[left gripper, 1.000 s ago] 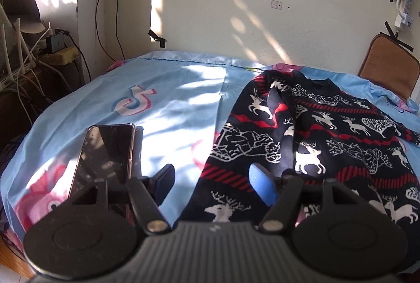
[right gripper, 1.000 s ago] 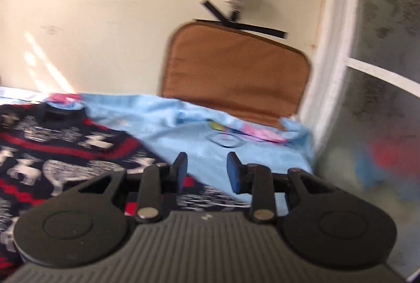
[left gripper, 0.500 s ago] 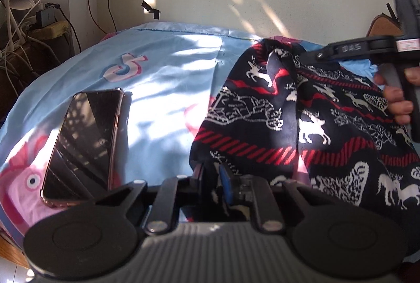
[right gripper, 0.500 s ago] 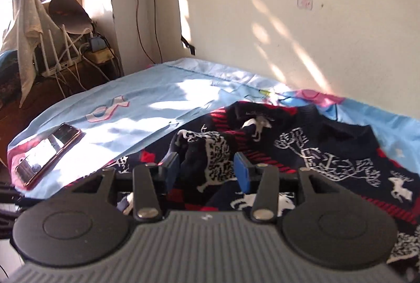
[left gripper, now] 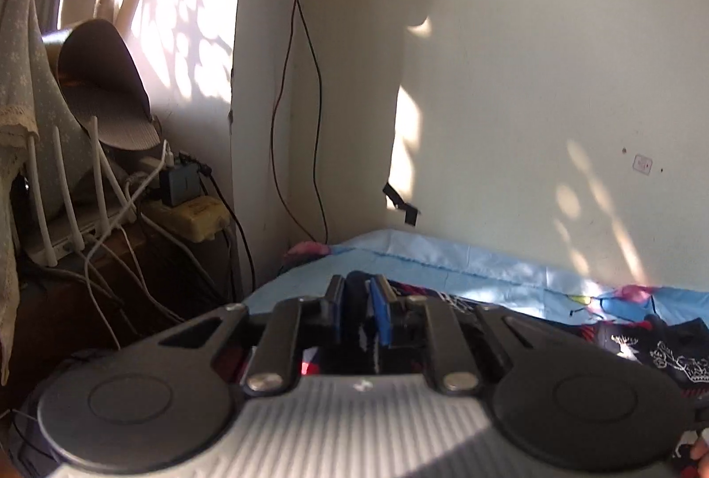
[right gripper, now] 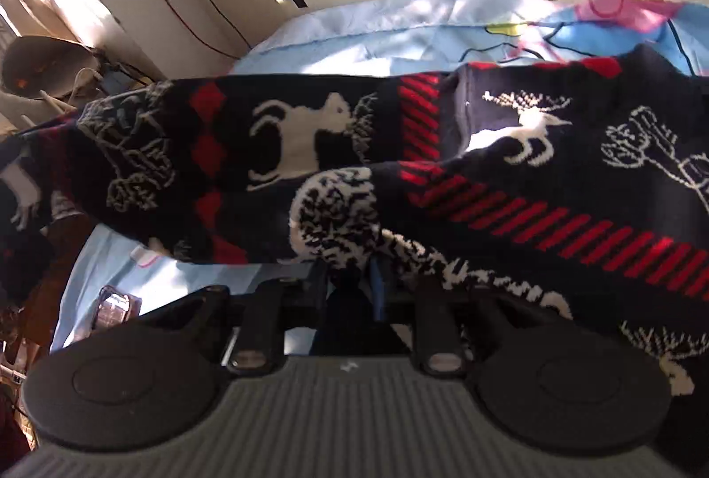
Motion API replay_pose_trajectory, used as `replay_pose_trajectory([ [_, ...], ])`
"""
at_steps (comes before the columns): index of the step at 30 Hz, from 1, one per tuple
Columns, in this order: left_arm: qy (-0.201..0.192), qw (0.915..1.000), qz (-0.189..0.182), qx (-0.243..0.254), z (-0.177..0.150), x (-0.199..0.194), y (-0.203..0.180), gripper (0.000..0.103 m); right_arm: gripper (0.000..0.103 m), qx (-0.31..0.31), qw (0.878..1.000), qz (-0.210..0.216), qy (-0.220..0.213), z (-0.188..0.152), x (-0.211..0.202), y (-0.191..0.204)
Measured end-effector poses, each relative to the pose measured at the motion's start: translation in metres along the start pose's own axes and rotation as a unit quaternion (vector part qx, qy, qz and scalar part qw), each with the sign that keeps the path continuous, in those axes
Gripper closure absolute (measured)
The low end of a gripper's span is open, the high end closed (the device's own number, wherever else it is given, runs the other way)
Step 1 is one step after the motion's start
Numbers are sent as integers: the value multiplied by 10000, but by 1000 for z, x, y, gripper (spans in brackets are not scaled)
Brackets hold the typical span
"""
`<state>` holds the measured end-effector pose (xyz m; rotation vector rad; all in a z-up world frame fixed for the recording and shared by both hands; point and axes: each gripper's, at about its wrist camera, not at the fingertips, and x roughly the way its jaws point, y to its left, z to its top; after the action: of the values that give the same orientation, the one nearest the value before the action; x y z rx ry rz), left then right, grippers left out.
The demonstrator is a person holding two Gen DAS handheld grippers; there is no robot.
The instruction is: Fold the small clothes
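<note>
- The left gripper (left gripper: 358, 311) is clamped on a dark fold of the sweater (left gripper: 638, 349); the cloth fills the narrow gap between its blue pads (left gripper: 380, 311).
- In the left wrist view this gripper is raised and faces the room corner, with the rest of the sweater trailing down to the right onto the bed (left gripper: 465, 258).
- The right gripper (right gripper: 350, 285) is also pinched on the sweater (right gripper: 509, 185), with dark knit caught between its fingers.
- In the right wrist view the sweater hangs lifted across the frame: black knit with white reindeer and red stripes, one sleeve stretched out to the left above the bed (right gripper: 376, 21).
- The bed has a light blue sheet with pink and yellow cartoon print near the wall.
- A phone (right gripper: 116, 307) lies on the sheet at lower left in the right wrist view, below the raised sleeve.
- Left of the bed, a router (left gripper: 66, 212) with white antennas stands beside a yellow power strip (left gripper: 199, 214) and tangled cables.
- A thin red cord (left gripper: 301, 79) runs down the wall corner.
</note>
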<state>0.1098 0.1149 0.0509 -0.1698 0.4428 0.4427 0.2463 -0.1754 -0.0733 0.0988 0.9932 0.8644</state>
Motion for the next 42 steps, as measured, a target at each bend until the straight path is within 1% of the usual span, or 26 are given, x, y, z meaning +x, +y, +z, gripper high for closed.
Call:
replay_pose_trajectory([
  [1,52,9999,-96,82,-5,4,-1,89,76,18,10000,44,68,3,-7,-2],
  [3,116,9996,-87,223,-15,10,-3,89,74,-150,9994,63,-312,10,-25,-5],
  [6,234,9995,-54,217,-23,21,0,89,73,-283,9964,-485,-633,36,-31,-8],
  [10,228,9997,-51,102,-17,26,10,89,52,-100,9908,-1170,-679,71,2,-21],
  [12,186,9998,-69,70,-12,25,14,89,51,-157,9893,-1377,-445,79,26,-28],
  [13,165,9998,-62,71,-9,25,16,89,52,-183,9883,-1498,-227,79,40,-31],
  [14,140,9999,-58,78,-4,26,18,89,66,-337,9844,-1702,-299,78,48,-31],
  [15,115,9999,-67,89,-1,26,19,89,89,-596,9807,-1830,-357,78,54,-27],
  [16,85,9999,-69,103,2,27,20,89,94,-623,9800,-1850,-378,80,52,-21],
  [19,64,9999,44,80,9,37,19,89,94,-422,9789,-1808,-853,93,47,-22],
  [20,117,9998,163,74,11,45,17,89,94,-347,9789,-1839,-818,95,50,-25],
  [22,257,9990,351,101,9,59,12,89,94,-432,9778,-1982,-529,93,63,-30],
  [24,638,9961,599,103,4,75,10,86,91,-699,9763,-1986,-493,87,60,-26],
  [25,753,9956,559,70,1,77,10,85,87,-711,9769,-1978,-398,86,54,-23],
  [26,808,9958,417,47,-2,72,12,85,80,-634,9789,-1914,-335,85,46,-22],
  [27,782,9963,339,80,-5,63,13,83,77,-532,9820,-1779,-356,82,34,-20],
  [28,699,9971,274,137,-7,50,13,71,75,-407,9856,-1574,-470,75,14,-16],
  [29,598,9979,179,198,-10,36,13,54,75,-331,9882,-1397,-532,68,-4,-12],
  [30,495,9983,34,291,-13,20,12,49,75,-288,9907,-1208,-558,59,-30,-12],
  [33,350,9952,-472,781,-29,-30,1,46,74,-393,9938,-799,-673,22,-98,-17],
  [34,385,9925,-700,926,-36,-45,-4,45,71,-455,9939,-723,-696,7,-118,-18],
  [35,464,9887,-988,1031,-45,-60,-10,45,67,-505,9942,-632,-705,-10,-139,-23],
  [37,714,9776,-1645,1102,-62,-86,-21,45,66,-590,9939,-559,-746,-48,-183,-33],
  [38,956,9674,-2085,1072,-75,-99,-30,45,66,-619,9931,-619,-779,-67,-199,-36],
  [40,1382,9474,-2691,1040,-100,-117,-47,45,66,-564,9915,-787,-871,-106,-234,-51],
  [42,1760,9306,-3056,984,-125,-127,-64,45,65,-390,9907,-950,-891,-145,-257,-66],
])
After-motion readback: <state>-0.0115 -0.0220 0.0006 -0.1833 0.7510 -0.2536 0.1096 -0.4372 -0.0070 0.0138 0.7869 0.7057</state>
